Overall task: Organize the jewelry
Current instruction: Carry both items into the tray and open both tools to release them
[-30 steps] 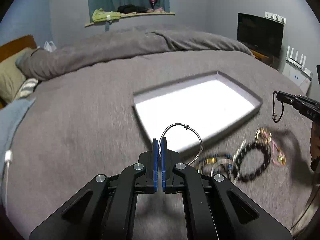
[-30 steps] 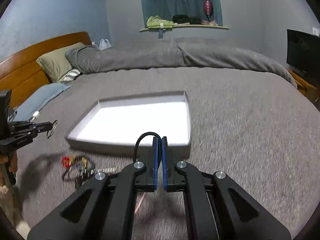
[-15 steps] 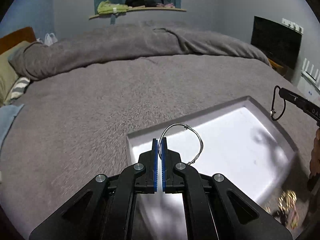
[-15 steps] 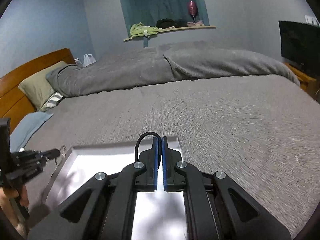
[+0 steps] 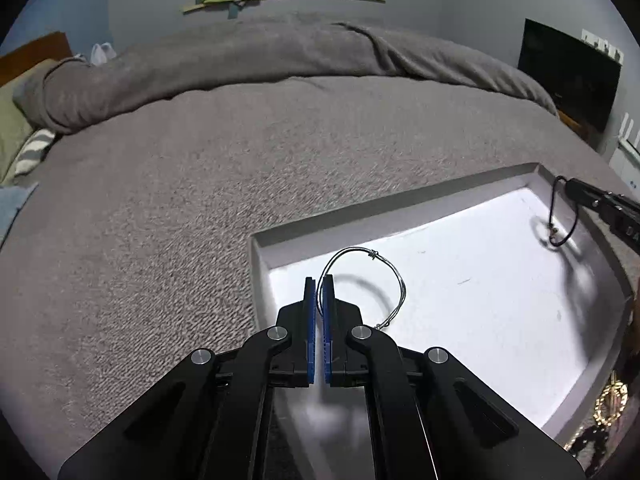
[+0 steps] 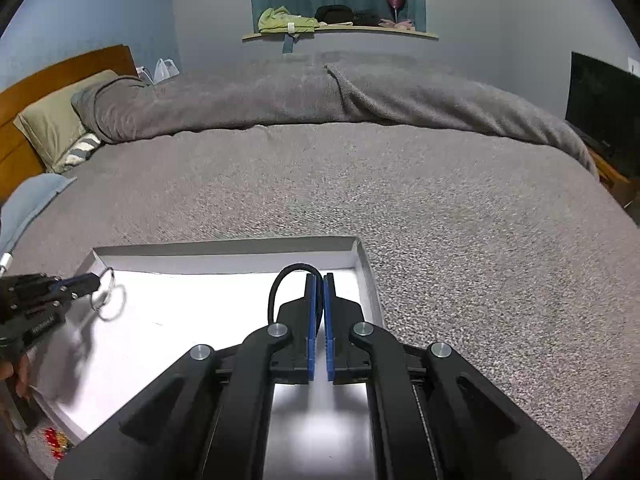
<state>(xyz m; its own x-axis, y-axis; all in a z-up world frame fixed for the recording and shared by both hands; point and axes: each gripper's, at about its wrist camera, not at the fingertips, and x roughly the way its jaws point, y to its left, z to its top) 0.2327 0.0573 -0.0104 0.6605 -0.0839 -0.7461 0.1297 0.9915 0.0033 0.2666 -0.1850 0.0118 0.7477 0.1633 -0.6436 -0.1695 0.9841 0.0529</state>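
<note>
Setting: bedroom with a grey blanket (image 6: pixel 440 208) spread over the bed, a wooden headboard (image 6: pixel 60 76) at the left in the right wrist view.
Tray: white shallow tray (image 5: pixel 472 208) lying flat on the blanket, its floor bare.
Silver bangle: thin wire bangle (image 5: pixel 400 280) pinched in the left gripper (image 5: pixel 319 280), looping out to the right over the tray's near left corner, with a shadow on the tray floor below it.
Left fingers: closed tight on the wire, blue pads nearly meeting.
Black cord bracelet: black cord bracelet (image 6: pixel 280 280) clamped in the right gripper (image 6: pixel 320 280), arching to the left above the tray's far right corner.
Right fingers: closed on the cord, no visible gap.
Remaining jewelry: gold chain pieces (image 5: pixel 610 404) and dark beads on the blanket just beside the tray's near edge, partly cut off by the frame.
Background: dark screen (image 5: pixel 568 72) at the right, cluttered shelf (image 6: pixel 340 30) on the far wall.
</note>
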